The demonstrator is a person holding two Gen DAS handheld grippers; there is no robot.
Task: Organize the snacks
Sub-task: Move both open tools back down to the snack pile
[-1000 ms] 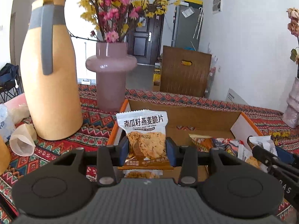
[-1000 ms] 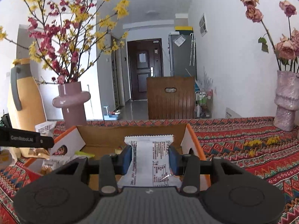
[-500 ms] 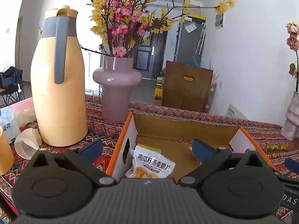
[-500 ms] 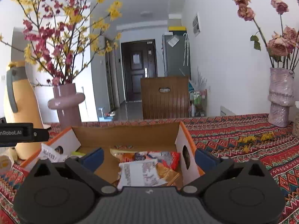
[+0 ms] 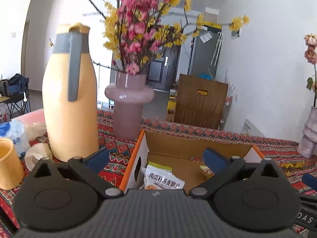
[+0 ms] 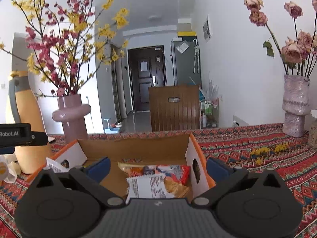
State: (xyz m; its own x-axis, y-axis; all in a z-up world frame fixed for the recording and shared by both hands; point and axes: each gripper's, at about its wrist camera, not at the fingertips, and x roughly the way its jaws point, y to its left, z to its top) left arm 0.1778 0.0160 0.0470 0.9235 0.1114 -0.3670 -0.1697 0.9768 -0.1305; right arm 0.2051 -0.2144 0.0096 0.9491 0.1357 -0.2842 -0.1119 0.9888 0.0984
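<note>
The left gripper (image 5: 156, 157) has just let go of the oat crisp packet (image 5: 163, 180): its fingers, pinched on it a second ago, now stand wide, and the glossy packet lies at the left end of the cardboard box (image 5: 195, 144). The right gripper (image 6: 157, 166) has likewise spread wide, dropping its crinkly white wrapper (image 6: 147, 185) onto the foil snacks at the right end; both deliveries look done

- Left wrist: looking forward past its tool (image 5: 155, 157), close over the cardboard box (image 5: 198, 148) — left end.
- Right wrist: same box (image 6: 134, 150), right end, facing the door.
</note>
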